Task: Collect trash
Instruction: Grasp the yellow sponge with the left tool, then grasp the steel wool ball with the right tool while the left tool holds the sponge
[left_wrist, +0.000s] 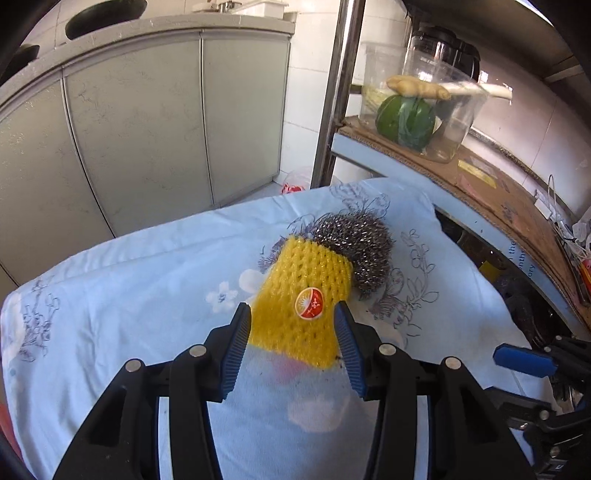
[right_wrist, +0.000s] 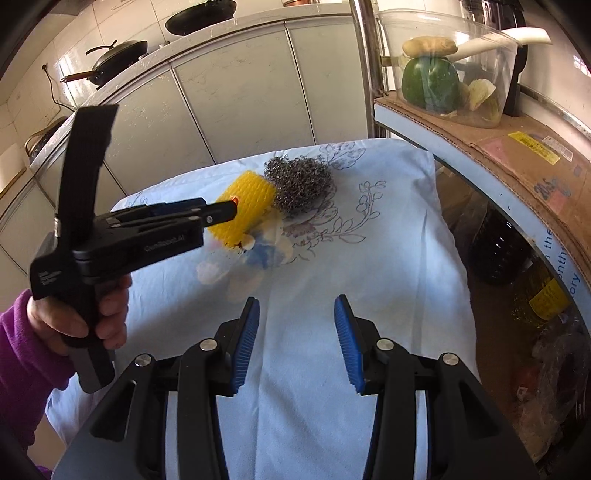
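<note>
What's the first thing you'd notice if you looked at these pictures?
The bright yellow foam net sleeve with its round red sticker stands out first, lying mid-table on the pale blue flowered cloth, with the left gripper straddling its near end. Right behind it, touching it, sits a shiny steel wire scouring ball. On the cardboard-covered shelf to the right, a clear plastic tub holds a green vegetable.

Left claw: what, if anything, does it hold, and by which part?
Nothing yet. The left claw is open around the near end of the yellow foam fruit net; its pads do not press it.
</note>
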